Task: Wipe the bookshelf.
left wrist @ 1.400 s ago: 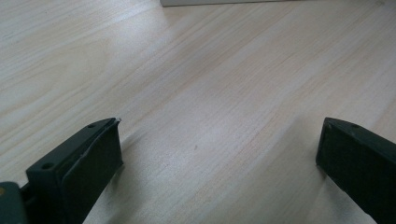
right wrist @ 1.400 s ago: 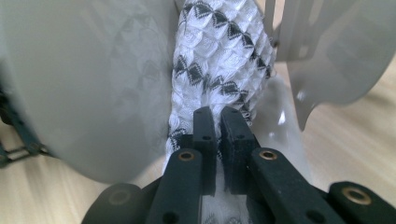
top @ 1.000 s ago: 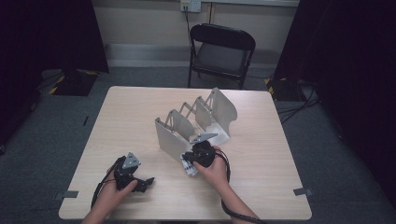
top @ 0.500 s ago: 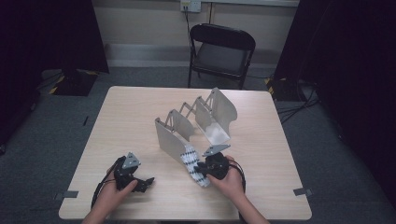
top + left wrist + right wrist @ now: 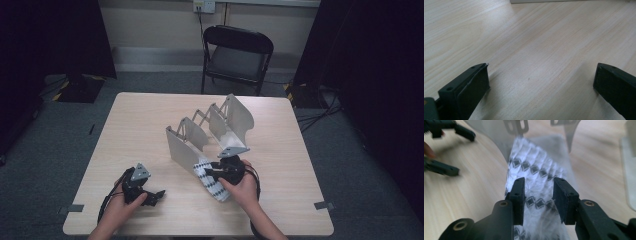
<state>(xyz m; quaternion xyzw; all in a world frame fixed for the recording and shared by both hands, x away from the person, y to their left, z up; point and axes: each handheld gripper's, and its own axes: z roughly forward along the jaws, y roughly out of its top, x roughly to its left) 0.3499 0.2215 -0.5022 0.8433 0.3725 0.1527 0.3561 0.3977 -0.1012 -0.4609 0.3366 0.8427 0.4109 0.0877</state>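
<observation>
High view. Metal rack (image 5: 210,130) standing at mid tabletop (image 5: 140,125), its slots empty as far as can be seen. Patterned cloth (image 5: 212,185) lying flat on the tabletop at the near end of the rack, one edge against or just under the foremost plate; cannot be resolved from this height. Right tongs (image 5: 207,173) low over the cloth, just in front of the rack. Left tongs (image 5: 157,194) resting well to the left of the rack's near end, apart from the cloth.

Left gripper view. Left tongs (image 5: 541,82) spread wide, gripping nothing. Bare tabletop (image 5: 536,50) between the jaws, with a pale edge, probably the rack's foot, at the top.

Right gripper view. Right tongs (image 5: 537,192) part-way apart, jaws just having been opening. Cloth (image 5: 534,162) stretched out below and between them towards the rack (image 5: 489,132), pads seemingly no longer pressing on it; some blur here. Left tongs (image 5: 465,155) visible beyond, left of the rack.

Assessment. Cloth judged set down in front of the rack and its release all but complete. Outstanding: clearing the right tongs from the cloth. Nothing placed in the rack so far. Left tongs idle, taking no part at present.
</observation>
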